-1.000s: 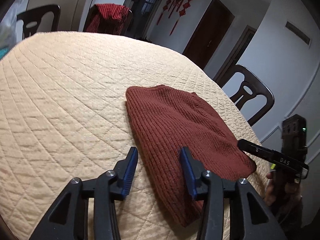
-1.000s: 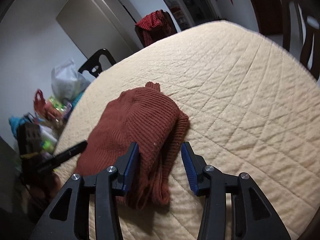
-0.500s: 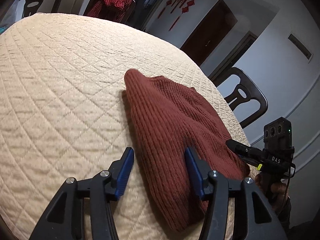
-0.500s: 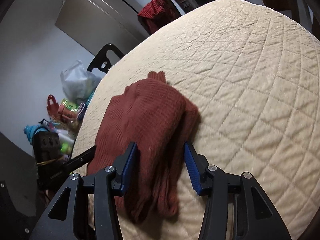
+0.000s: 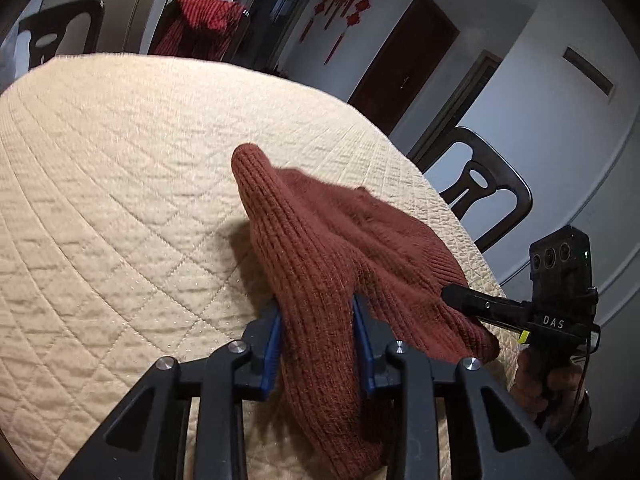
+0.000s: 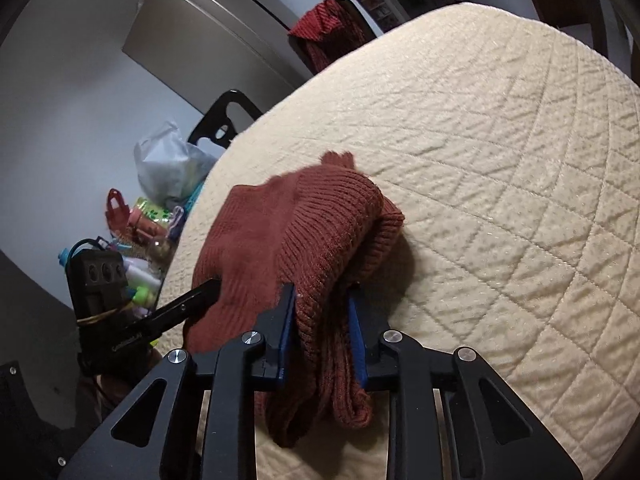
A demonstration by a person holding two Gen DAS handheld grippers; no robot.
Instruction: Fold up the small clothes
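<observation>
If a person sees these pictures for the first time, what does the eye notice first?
First, the rust-red knitted garment, bunched near the edge of the cream quilted table cover. Next, the left gripper and the right gripper, each clamping a fold of it between blue pads.

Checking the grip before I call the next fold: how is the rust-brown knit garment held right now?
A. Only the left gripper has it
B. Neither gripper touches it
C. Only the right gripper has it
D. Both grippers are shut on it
D: the knit garment is pinched between the blue-padded fingers of the left gripper, and likewise bunched in the right gripper, its near end raised above the quilted table cover.
</observation>
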